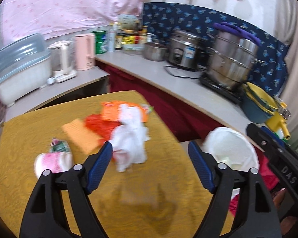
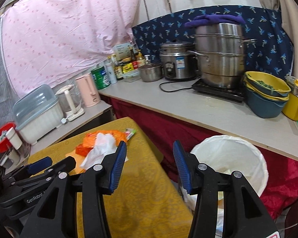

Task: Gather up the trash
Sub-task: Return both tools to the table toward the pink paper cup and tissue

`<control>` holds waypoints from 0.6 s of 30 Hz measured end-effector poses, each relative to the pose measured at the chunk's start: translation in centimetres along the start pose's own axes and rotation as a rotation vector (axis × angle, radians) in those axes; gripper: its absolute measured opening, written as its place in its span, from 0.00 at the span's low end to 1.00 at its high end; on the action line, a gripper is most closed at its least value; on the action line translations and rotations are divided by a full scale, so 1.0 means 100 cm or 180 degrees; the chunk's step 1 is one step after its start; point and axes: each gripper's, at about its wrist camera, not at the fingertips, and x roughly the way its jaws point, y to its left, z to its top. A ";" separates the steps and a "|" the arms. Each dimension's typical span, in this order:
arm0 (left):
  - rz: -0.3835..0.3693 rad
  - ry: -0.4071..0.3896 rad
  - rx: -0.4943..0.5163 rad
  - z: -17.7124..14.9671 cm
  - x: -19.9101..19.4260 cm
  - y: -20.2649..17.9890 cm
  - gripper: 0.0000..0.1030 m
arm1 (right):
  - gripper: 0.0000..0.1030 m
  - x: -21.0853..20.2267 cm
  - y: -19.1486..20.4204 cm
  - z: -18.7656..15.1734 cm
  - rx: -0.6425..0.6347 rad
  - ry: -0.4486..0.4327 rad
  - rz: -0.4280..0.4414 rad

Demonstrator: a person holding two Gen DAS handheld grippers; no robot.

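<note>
The left gripper hangs spread wide and empty above the yellow patterned tablecloth, its left finger beside crumpled white tissue. The right gripper gapes empty too. A white-lined round bin stands just beside the table.

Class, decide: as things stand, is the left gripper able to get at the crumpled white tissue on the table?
Probably yes. The left gripper is open, and the white tissue lies just ahead beside its left finger, with nothing between them.
</note>
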 end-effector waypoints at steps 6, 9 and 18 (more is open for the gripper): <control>0.0378 0.0093 -0.0223 -0.017 0.000 0.059 0.84 | 0.46 0.010 0.035 -0.014 -0.0084 0.0127 0.0139; 0.0556 0.0191 -0.0351 -0.029 0.004 0.093 0.84 | 0.46 0.018 0.051 -0.023 -0.0128 0.0205 0.0194; 0.0872 0.0424 -0.0627 -0.061 0.021 0.160 0.87 | 0.46 0.044 0.084 -0.045 -0.0213 0.0417 0.0295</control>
